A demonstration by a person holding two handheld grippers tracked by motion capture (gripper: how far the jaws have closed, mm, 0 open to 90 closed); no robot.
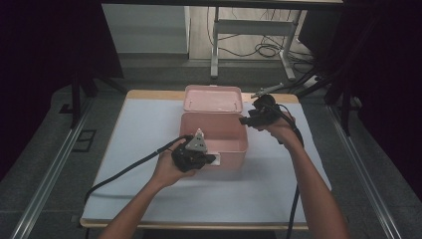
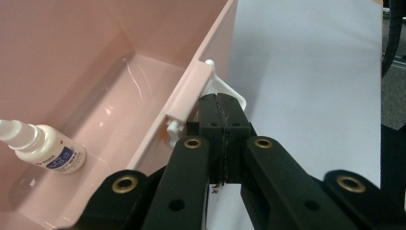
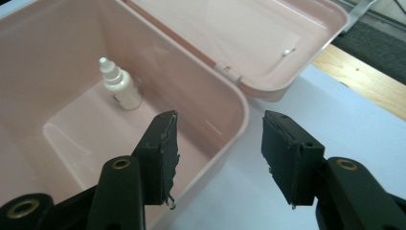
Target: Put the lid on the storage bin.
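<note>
In the open pink box (image 1: 214, 137) on the table (image 1: 149, 124), a small bottle (image 3: 119, 86) already lies on the floor. The left gripper (image 2: 222, 122) has its jaws closed at the white front latch (image 2: 225, 91); the right gripper (image 3: 218, 153), jaws wide and empty, hovers over the box's corner. Shutting the lid (image 1: 213, 98) seems left.

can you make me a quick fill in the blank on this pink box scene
1. The lid of the pink box is ____.
2. The one thing lying inside the box is a small white ____.
3. The left gripper, by the box's front latch, has its jaws ____.
4. The right gripper has its jaws ____, one on each side of the box's rim.

Missing words: open; bottle; shut; open
</note>
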